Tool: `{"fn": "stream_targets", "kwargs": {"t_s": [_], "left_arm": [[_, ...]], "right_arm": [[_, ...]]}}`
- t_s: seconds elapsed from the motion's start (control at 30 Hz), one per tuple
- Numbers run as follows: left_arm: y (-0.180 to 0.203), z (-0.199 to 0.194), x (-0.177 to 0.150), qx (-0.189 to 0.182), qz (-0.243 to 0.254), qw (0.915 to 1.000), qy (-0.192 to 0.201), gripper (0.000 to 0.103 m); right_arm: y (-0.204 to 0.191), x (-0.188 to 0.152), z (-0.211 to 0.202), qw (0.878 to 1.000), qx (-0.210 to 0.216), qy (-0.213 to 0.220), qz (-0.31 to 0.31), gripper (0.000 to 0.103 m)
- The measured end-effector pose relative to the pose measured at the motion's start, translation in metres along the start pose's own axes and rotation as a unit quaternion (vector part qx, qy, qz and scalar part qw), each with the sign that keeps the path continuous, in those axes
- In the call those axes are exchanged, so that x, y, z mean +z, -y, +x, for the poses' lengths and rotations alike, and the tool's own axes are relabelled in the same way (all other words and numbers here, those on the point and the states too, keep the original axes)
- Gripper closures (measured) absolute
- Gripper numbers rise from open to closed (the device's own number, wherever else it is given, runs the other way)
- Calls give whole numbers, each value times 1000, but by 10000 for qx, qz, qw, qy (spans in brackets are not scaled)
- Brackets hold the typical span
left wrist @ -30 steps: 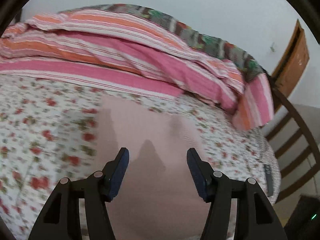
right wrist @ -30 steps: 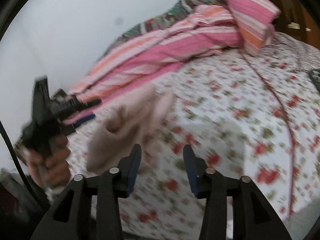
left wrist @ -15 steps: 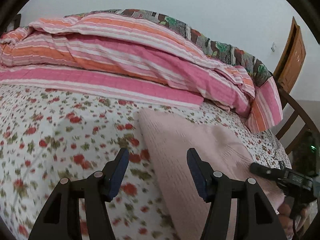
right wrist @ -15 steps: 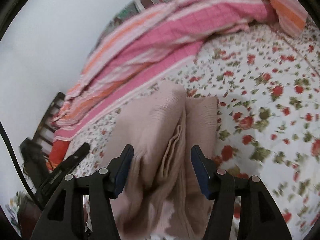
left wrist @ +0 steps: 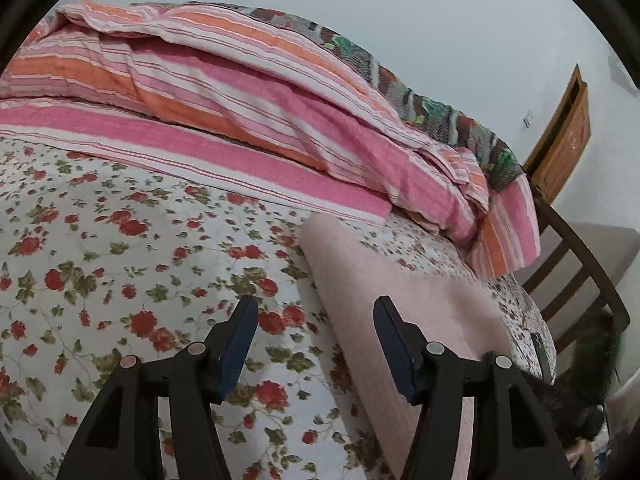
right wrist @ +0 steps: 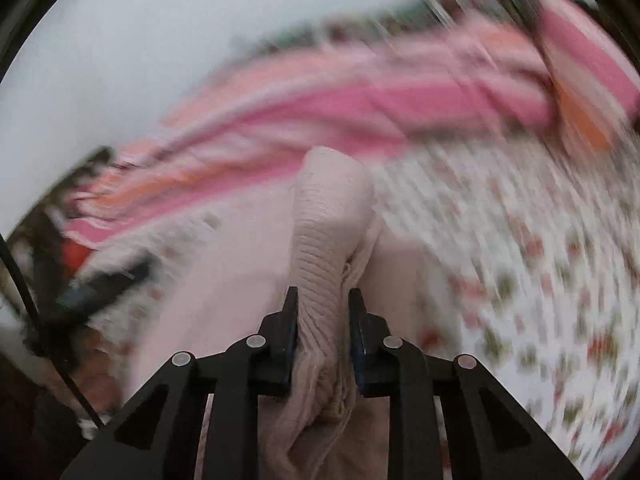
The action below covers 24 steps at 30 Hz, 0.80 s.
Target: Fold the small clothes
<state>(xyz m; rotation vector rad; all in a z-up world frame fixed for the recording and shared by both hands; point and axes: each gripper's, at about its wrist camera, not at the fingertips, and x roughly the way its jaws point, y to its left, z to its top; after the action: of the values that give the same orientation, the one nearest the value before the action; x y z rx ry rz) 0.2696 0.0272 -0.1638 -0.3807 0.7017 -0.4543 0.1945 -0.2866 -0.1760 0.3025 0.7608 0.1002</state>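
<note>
On the bed, the white bedsheet printed with red flowers and green leaves [left wrist: 120, 264] fills the left of the left wrist view. Along its far side lies a heaped quilt striped in pink, orange and white [left wrist: 248, 120], reaching from the left edge across to the right. The left tongs [left wrist: 312, 344] hover over the sheet with their blue-padded jaws parted and nothing between them; the left pad is over bare flowered sheet, the right pad over the edge of the garment. Just right of them lies the pale pink ribbed knit garment [left wrist: 400, 292], a long folded band resting flat on the sheet, its far end close to the striped quilt. Further right, past the edge of the bed, stand a dark wooden chair back [left wrist: 580, 264] and a brown wooden door [left wrist: 564, 148] against the pale wall.

In the right wrist view much of the background is smeared by motion. At far left of the garment, a dark blurred shape sits low over the sheet; I cannot tell what it is. In the middle, the right tongs [right wrist: 323, 320] are closing, with a raised ridge of the pale pink ribbed knit garment [right wrist: 324, 240] pinched between their pads. The rest of the garment spreads flat on the sheet to the left of that ridge. To its right is flowered bedsheet [right wrist: 520, 260].
</note>
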Motion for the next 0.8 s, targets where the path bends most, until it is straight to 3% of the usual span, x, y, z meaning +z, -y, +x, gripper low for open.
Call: {"fn": "stream_targets", "kwargs": {"t_s": [0.17, 0.27, 0.4, 0.53, 0.6, 0.8], "left_arm": [[7, 6, -5, -181, 107, 9995, -250, 45], [9, 4, -7, -143, 189, 9994, -256, 45], [5, -2, -5, -168, 125, 9997, -158, 45], [-3, -6, -2, -118, 63, 9999, -89, 45], [-7, -8, 0, -121, 17, 9999, -69, 45], [-18, -14, 7, -115, -112, 9999, 36, 45]], "right_arm": [[-3, 4, -10, 9997, -236, 8, -99, 71], [-8, 4, -17, 9998, -122, 6, -147, 67], [-7, 12, -7, 9997, -193, -149, -84, 44], [21, 14, 19, 9949, 256, -610, 759, 28], [29, 13, 27, 9923, 454, -664, 938, 26], [25, 22, 52, 9911, 650, -889, 742, 17]]}}
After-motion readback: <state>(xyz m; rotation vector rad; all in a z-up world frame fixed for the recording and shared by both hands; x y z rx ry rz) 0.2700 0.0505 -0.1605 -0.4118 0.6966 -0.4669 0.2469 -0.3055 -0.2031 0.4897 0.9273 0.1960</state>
